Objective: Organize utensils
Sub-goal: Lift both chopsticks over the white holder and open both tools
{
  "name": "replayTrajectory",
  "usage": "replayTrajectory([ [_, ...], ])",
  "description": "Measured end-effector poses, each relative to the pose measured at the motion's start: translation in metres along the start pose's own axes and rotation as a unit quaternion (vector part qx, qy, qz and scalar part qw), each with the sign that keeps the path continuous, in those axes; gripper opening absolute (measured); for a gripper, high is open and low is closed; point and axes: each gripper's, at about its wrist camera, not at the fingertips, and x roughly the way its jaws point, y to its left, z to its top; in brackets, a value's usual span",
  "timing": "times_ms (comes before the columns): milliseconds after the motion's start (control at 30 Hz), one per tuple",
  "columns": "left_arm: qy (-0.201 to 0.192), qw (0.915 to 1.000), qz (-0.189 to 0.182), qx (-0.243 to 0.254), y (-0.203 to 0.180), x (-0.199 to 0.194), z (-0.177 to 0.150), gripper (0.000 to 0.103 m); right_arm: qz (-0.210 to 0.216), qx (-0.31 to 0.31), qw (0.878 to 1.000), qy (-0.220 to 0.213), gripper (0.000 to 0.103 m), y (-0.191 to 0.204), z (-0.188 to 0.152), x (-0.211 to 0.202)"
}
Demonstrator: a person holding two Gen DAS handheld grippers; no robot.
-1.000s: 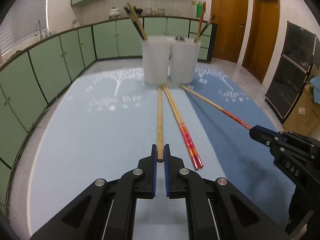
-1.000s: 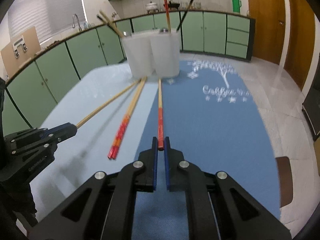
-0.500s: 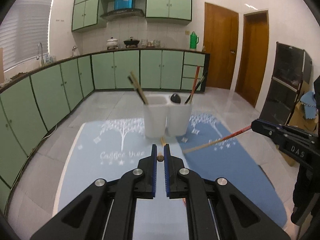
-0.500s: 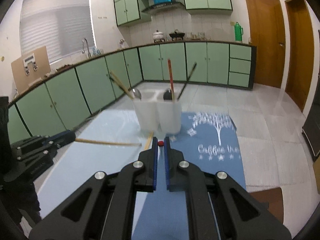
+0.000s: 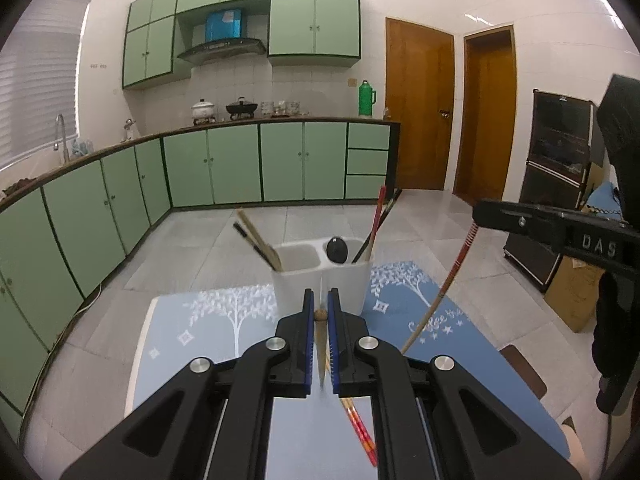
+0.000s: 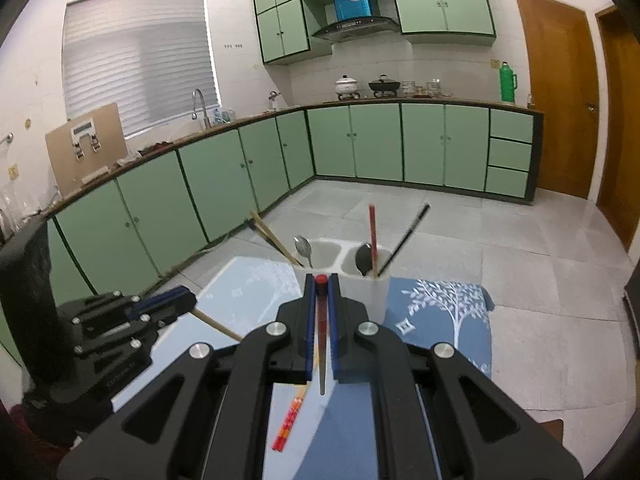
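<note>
My left gripper [image 5: 320,300] is shut on the top end of a plain wooden chopstick [image 5: 320,354], which hangs down over the mat. My right gripper [image 6: 321,284] is shut on a red-ended chopstick [image 6: 321,344], also lifted off the table. Each gripper shows in the other's view, the right gripper [image 5: 560,232] with its red-ended chopstick [image 5: 444,292] and the left gripper [image 6: 160,308] with its wooden chopstick [image 6: 216,325]. Just beyond both stands a white two-compartment holder [image 5: 288,292] [image 6: 372,292] with chopsticks and spoons in it. A pair of red-tipped chopsticks [image 5: 360,432] [image 6: 288,424] lies on the mat.
The table carries a blue mat [image 5: 208,320] [image 6: 440,320] with white tree prints, lighter on the left half. Green kitchen cabinets [image 5: 240,160] run along the back and left. A black cabinet [image 5: 560,168] and a cardboard box [image 5: 572,292] stand to the right.
Both grippers have risen and tilted upward, each lifting its chopstick off the mat. The chopsticks now hang from the fingers, and the holder sits lower in both views.
</note>
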Motion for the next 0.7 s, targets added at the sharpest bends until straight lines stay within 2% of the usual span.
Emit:
replayTrajectory([
  [367, -0.054, 0.9983, -0.014, 0.018, -0.003, -0.002, 0.052, 0.006, 0.015, -0.008, 0.999, -0.045, 0.005, -0.010, 0.065, -0.004],
  [600, -0.123, 0.9922, -0.013, 0.018, 0.003, 0.002, 0.114, 0.006, 0.004, -0.022, 0.996, -0.081, 0.005, -0.019, 0.115, 0.004],
  [700, -0.143, 0.9895, -0.009, 0.015, 0.006, 0.015, 0.138, 0.006, -0.009, -0.028, 0.996, -0.088, 0.005, -0.026, 0.132, 0.013],
])
